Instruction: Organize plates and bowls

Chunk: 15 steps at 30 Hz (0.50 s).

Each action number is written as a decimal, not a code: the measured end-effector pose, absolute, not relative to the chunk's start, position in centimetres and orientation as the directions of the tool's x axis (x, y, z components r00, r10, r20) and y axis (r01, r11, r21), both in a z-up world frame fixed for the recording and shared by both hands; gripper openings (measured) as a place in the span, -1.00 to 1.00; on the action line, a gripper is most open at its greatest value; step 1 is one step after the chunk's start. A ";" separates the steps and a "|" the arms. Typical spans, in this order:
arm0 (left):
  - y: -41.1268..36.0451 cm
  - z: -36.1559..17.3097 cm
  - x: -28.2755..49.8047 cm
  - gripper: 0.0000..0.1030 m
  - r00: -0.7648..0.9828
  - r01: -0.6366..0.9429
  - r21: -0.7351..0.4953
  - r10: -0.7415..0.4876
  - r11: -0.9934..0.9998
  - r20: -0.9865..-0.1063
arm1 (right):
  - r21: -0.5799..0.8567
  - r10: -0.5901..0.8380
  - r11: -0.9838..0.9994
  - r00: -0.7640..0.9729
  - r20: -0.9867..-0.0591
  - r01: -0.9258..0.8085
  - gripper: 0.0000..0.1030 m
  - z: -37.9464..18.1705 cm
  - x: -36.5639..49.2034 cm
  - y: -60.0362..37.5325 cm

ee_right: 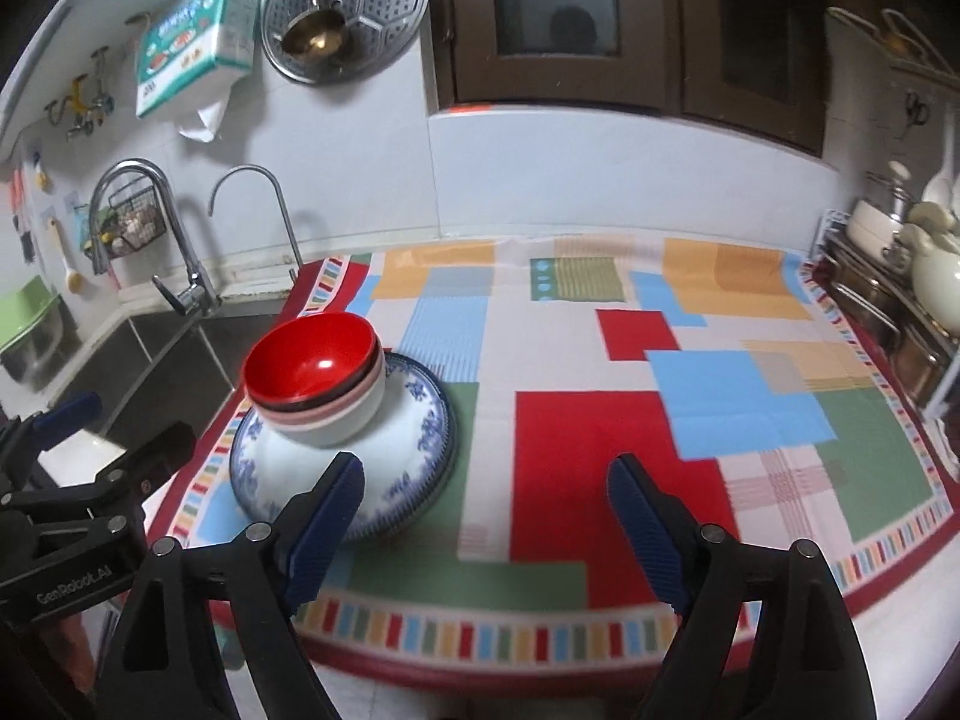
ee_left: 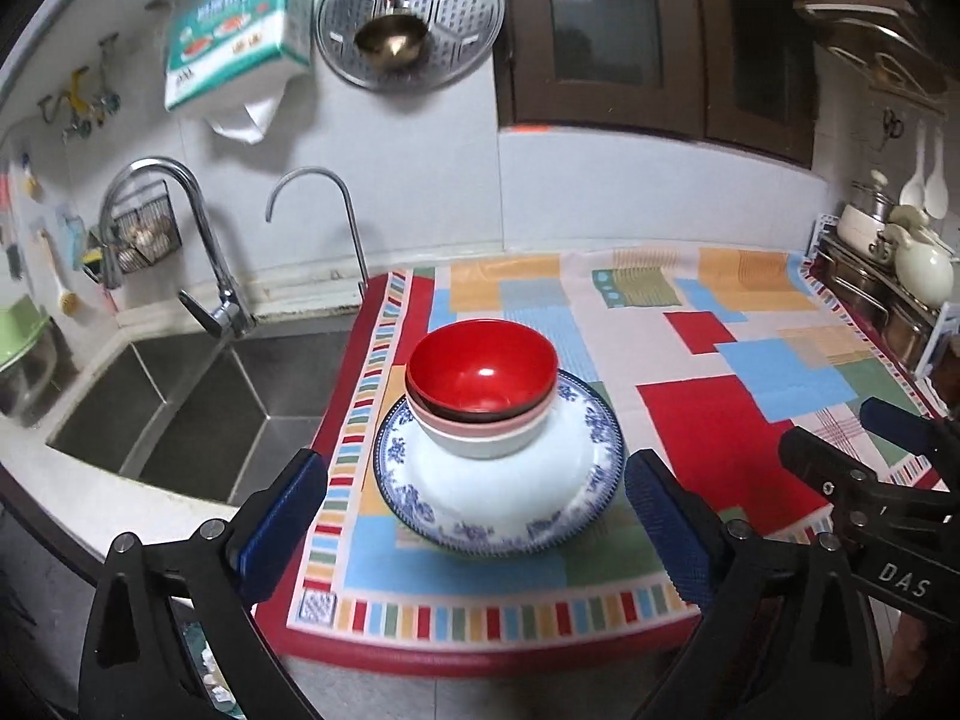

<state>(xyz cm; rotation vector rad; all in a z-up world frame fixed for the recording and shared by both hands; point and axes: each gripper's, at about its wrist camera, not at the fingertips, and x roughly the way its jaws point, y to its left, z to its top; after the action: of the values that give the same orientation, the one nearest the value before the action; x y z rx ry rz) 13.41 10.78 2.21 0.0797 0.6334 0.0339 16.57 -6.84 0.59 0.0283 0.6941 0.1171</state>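
Note:
A red bowl (ee_left: 480, 369) (ee_right: 312, 360) tops a nest of bowls, with a pink one and a white one (ee_left: 486, 441) under it. The nest stands on a blue-and-white patterned plate (ee_left: 576, 480) (ee_right: 420, 438) at the left part of a patchwork cloth (ee_left: 708, 420) (ee_right: 600, 438). My left gripper (ee_left: 477, 480) hangs open in front of the stack, above the cloth's near edge, holding nothing. My right gripper (ee_right: 486, 471) is open too, to the right of the plate, over bare cloth. Each gripper shows at the edge of the other's view: right (ee_left: 846, 432), left (ee_right: 120, 420).
A steel sink (ee_left: 180, 414) with two faucets (ee_left: 204, 264) lies left of the cloth. Pots and a cream kettle (ee_left: 918, 270) crowd a rack at the far right. A steamer tray and ladle (ee_left: 408, 12) hang on the wall; dark cabinets (ee_left: 630, 30) are above.

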 end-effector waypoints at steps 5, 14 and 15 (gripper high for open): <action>9.5 2.8 9.6 0.99 0.824 0.009 0.072 0.033 0.997 -0.566 | 0.068 0.110 0.994 0.788 -0.605 -0.087 0.69 1.6 12.0 -8.5; 8.0 3.0 4.1 1.00 0.837 0.025 0.074 0.019 0.997 -0.547 | 0.059 0.086 0.996 0.826 -0.557 -0.064 0.72 2.6 5.2 -10.1; 7.9 3.0 3.6 1.00 0.840 0.021 0.076 0.024 0.997 -0.543 | 0.055 0.084 0.996 0.828 -0.555 -0.064 0.73 2.6 4.6 -10.2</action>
<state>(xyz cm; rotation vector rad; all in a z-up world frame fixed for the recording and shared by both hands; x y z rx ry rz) 3.55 7.92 3.03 0.0804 0.5745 0.0017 4.59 -10.22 2.61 0.0343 0.5908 0.0788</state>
